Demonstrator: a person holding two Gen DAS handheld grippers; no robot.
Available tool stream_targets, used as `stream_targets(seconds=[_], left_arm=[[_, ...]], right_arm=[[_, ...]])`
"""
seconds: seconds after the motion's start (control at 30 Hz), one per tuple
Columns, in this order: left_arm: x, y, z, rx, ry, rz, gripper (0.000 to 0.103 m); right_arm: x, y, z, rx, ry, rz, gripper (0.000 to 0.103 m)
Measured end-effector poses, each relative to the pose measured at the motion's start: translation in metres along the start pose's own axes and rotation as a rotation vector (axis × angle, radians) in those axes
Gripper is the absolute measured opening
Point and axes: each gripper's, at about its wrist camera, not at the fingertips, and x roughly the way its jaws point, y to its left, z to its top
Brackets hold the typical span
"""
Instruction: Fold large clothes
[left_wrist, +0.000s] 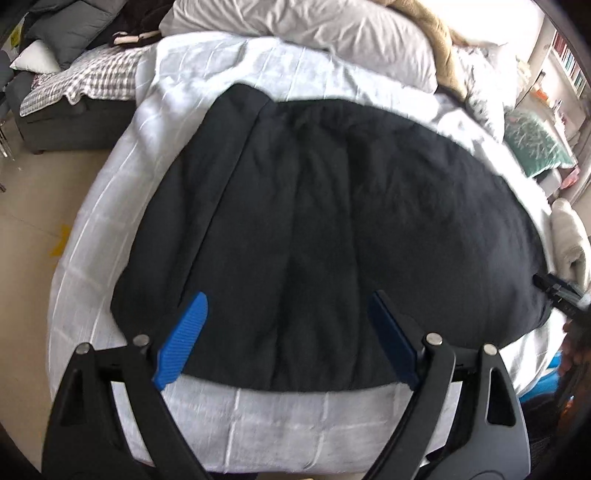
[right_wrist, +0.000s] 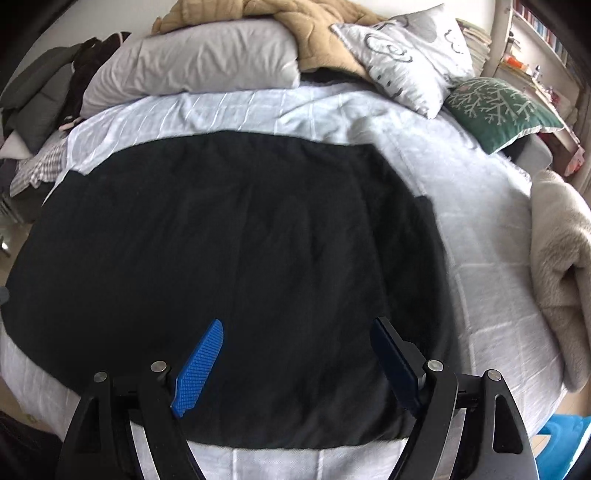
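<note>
On my far left I see a grey sofa (left_wrist: 70, 110) with a checked cloth (left_wrist: 92, 79) draped over it, standing beside the bed (left_wrist: 280, 417). My left claw (left_wrist: 288, 299) hangs over the near edge of the bed with its blue pads spread wide and nothing between them. The black garment (left_wrist: 332, 221) lies flat on the pale striped bedspread, folded into a broad panel that fills the middle of the bed. My right claw (right_wrist: 297, 326) hovers above the garment's near right part, jaws also wide and empty. Beyond it lie a grey pillow (right_wrist: 192, 62) and a tan blanket (right_wrist: 317, 33) at the head. To the right sit a green cushion (right_wrist: 498, 107) and a cream blanket (right_wrist: 561, 266).
</note>
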Motion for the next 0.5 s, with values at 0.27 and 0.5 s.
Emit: stream_targets(seconds=[0.27,0.5], left_arm=[[0.008,0.014,-0.024,-0.058,0.067,-0.029,0.089],[0.005,0.026,-0.036,-0.114,0.11,-0.091,0.089]], right_arm=[[-0.007,0.033,-0.01,-0.099,-0.011,-0.033,0.084],[-0.006,0.064,-0.014,-0.193,0.004,0.004,0.084]])
